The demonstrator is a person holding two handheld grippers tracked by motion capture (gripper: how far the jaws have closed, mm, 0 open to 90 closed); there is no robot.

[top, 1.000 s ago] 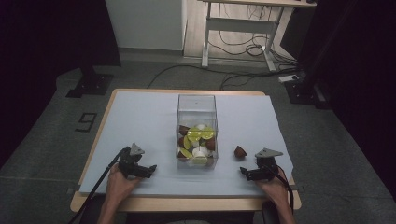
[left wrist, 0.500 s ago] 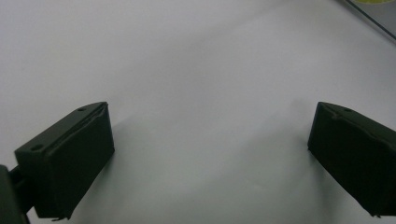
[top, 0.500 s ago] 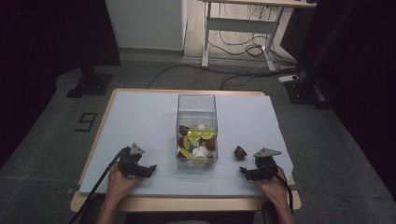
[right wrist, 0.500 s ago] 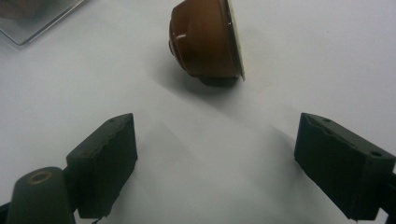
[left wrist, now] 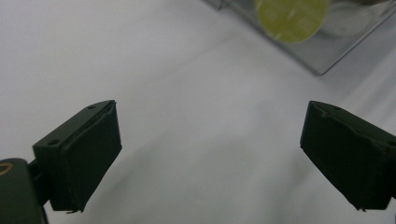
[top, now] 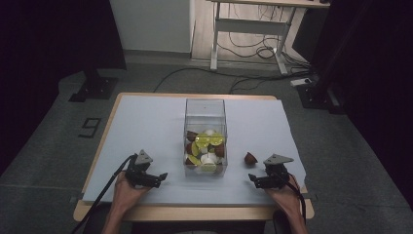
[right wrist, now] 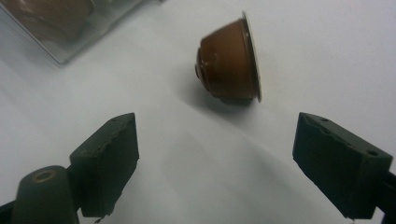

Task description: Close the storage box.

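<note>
A clear plastic box (top: 205, 115) stands at the table's middle, holding several brown, yellow-green and white coffee capsules (top: 204, 148). One brown capsule (top: 250, 158) (right wrist: 229, 63) lies on its side on the white mat, right of the box. My right gripper (top: 252, 179) (right wrist: 215, 168) rests open near the front edge, just short of that capsule, nothing between its jaws. My left gripper (top: 162, 176) (left wrist: 210, 163) is open too, on the mat left of the box, its jaws empty. A yellow-green capsule lid (left wrist: 290, 16) shows through the box wall (left wrist: 322, 51) ahead of it.
A white mat (top: 146, 122) covers the wooden table (top: 195, 212). Each gripper trails a cable (top: 104, 190) off the front edge. Beyond the table are a dark floor, a desk frame (top: 248, 34) and loose cables.
</note>
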